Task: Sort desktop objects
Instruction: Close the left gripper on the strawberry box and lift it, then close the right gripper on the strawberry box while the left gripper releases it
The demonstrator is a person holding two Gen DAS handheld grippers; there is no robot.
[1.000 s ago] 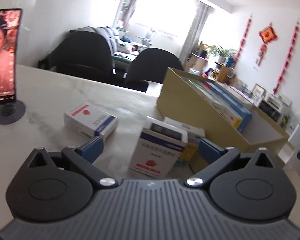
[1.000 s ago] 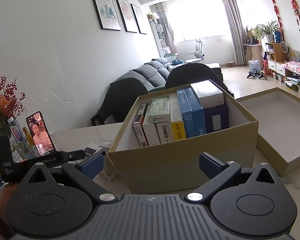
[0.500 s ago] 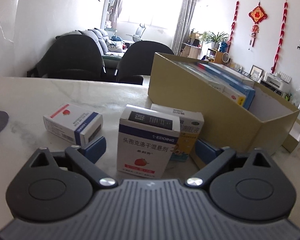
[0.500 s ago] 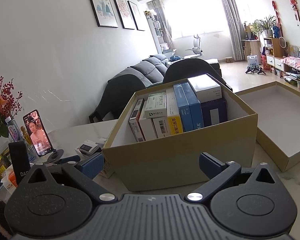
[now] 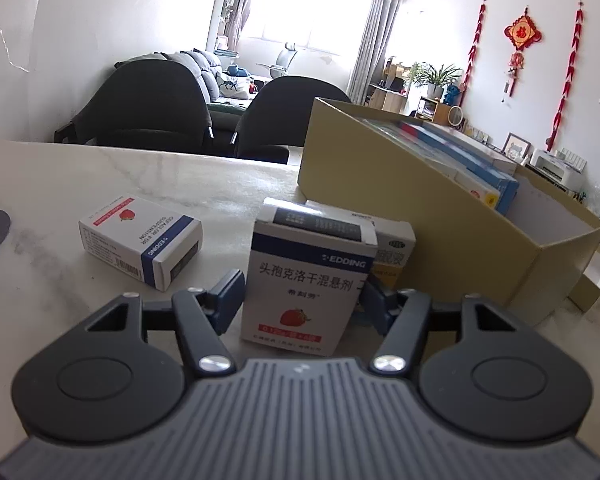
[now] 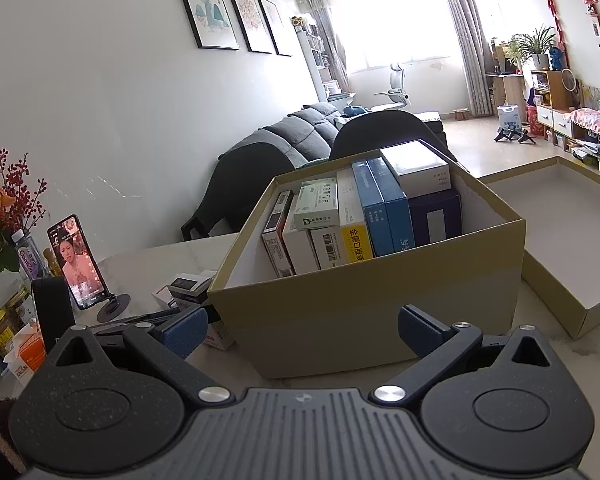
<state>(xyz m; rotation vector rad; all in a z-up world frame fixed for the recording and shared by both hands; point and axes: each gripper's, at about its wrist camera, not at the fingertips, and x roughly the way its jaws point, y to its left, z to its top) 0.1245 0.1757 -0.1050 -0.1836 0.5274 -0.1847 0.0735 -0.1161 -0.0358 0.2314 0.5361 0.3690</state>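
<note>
At lower centre of the left wrist view: one upright medicine box (image 5: 308, 284), long axis vertical, printed face toward the camera, between the closing fingers of the left hand-held gripper (image 5: 302, 300); contact unclear. Two more boxes: flat box (image 5: 140, 236) at left, yellow-marked box (image 5: 392, 250) behind. Only the right view shows the carton (image 6: 364, 312) interior, its lid (image 6: 572, 248), a phone (image 6: 78, 262). Right hand-held gripper (image 6: 302, 332) spread, empty.
</note>
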